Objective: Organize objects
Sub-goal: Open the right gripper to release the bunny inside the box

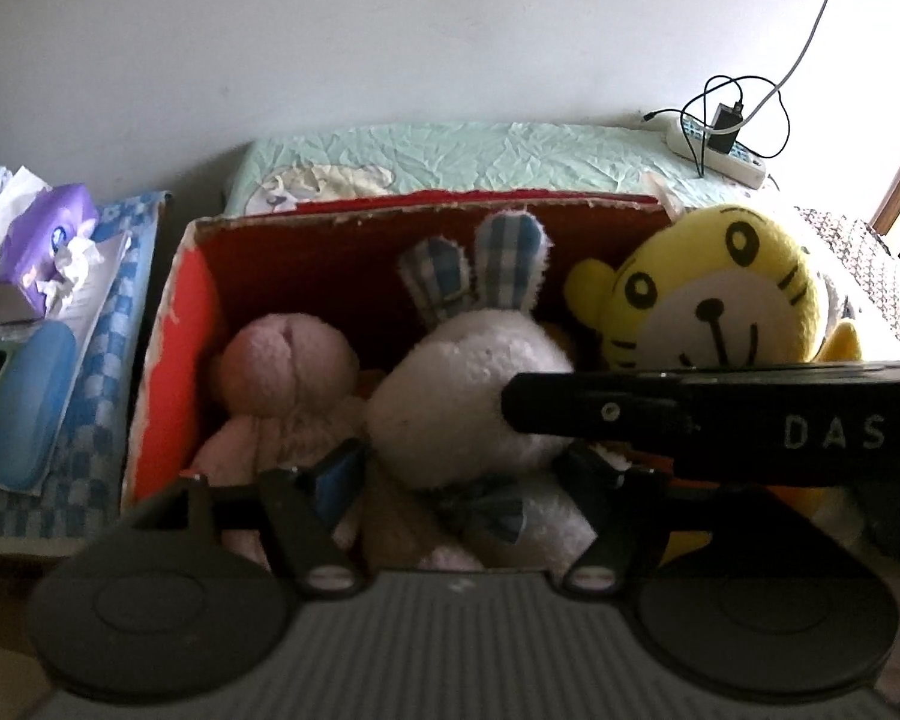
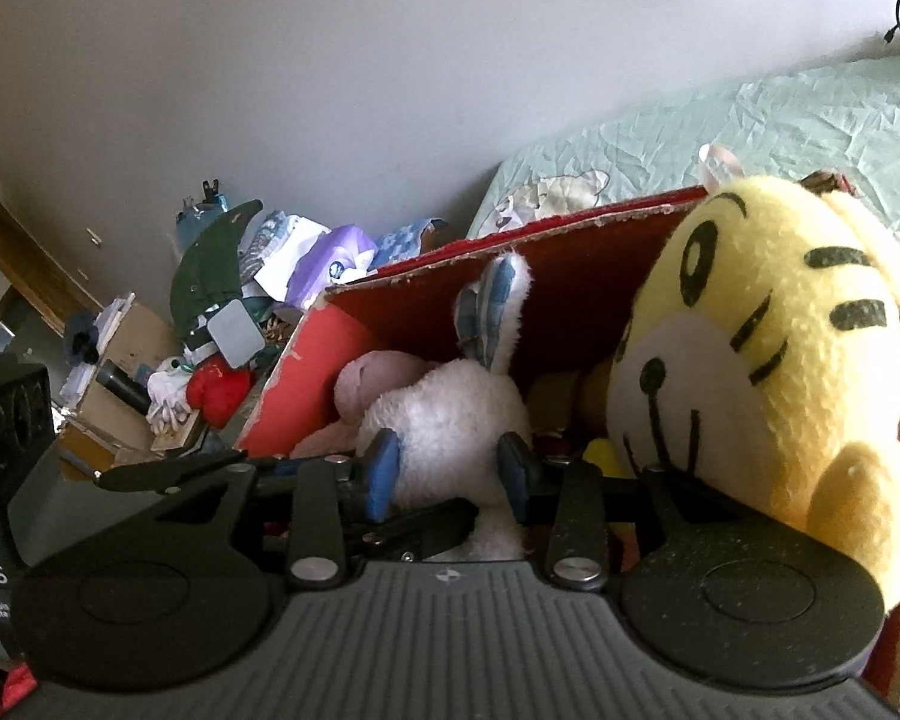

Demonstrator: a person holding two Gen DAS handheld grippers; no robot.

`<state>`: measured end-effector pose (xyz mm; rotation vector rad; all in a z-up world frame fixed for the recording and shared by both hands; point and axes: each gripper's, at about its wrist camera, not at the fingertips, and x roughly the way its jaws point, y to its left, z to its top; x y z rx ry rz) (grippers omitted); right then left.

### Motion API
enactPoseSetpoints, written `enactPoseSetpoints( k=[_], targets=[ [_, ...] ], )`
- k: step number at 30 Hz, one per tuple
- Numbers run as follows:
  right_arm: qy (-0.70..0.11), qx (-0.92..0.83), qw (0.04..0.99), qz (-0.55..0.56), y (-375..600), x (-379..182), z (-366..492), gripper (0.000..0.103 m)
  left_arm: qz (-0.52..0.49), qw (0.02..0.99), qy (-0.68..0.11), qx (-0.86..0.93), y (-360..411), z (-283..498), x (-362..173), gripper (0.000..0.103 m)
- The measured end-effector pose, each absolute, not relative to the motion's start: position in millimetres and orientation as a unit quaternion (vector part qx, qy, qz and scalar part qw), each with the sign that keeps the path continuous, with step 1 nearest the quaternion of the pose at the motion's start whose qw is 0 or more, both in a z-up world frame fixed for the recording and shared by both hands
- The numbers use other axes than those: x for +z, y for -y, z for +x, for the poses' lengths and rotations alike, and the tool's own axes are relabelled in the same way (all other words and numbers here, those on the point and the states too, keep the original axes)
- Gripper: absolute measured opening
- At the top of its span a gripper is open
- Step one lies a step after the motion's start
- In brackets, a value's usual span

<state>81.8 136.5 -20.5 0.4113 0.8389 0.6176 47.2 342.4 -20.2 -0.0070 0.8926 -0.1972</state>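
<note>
**Plush toys packed in the red box, both tongs at the white rabbit**

Left wrist view: A red cardboard box (image 1: 174,324) with torn edges stands in front of a bed with a pale green sheet (image 1: 450,156). Inside it sit three soft toys in a row: a pink plush (image 1: 282,372) on the left, a white rabbit (image 1: 468,396) with blue checked ears in the middle, and a yellow tiger (image 1: 714,294) on the right, its head rising above the box rim. The left tongs (image 1: 468,474) stand open, their blue-padded fingers (image 1: 336,474) spread to either side of the rabbit's lower body; the left pad lies between the pink plush and the rabbit, and I cannot tell whether it touches either. A black bar of the other tool crosses the right half of the view, covering part of the rabbit and the tiger's chin. A power strip (image 1: 720,150) with a plugged charger lies on the bed at the back right. A purple tissue pack (image 1: 48,240) lies on a blue checked cloth to the left.

Right wrist view: The right tongs (image 2: 450,468) sit around the rabbit's (image 2: 450,414) white body, blue pads (image 2: 384,471) at each flank, the jaws partly open; whether the pads press into the fur I cannot tell. The tiger (image 2: 780,360) fills the right side, leaning over the box (image 2: 306,360) edge. The pink plush (image 2: 372,378) shows behind the rabbit. Clutter is heaped against the wall at left.
</note>
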Motion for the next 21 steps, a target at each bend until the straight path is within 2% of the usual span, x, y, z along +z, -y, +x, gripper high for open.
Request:
enactPoseSetpoints(
  k=[12,21],
  targets=[
    [-0.396,0.288,0.85,0.195,-138.6,-21.6,77.9,0.046,0.006,0.894,-0.438,-0.097,-335.8,47.4,-19.8,0.086],
    [-0.38,0.282,0.86,0.194,-135.3,-15.8,72.7,0.047,-0.004,0.897,-0.429,-0.106,-337.0,43.6,-15.2,0.087]
  ],
)
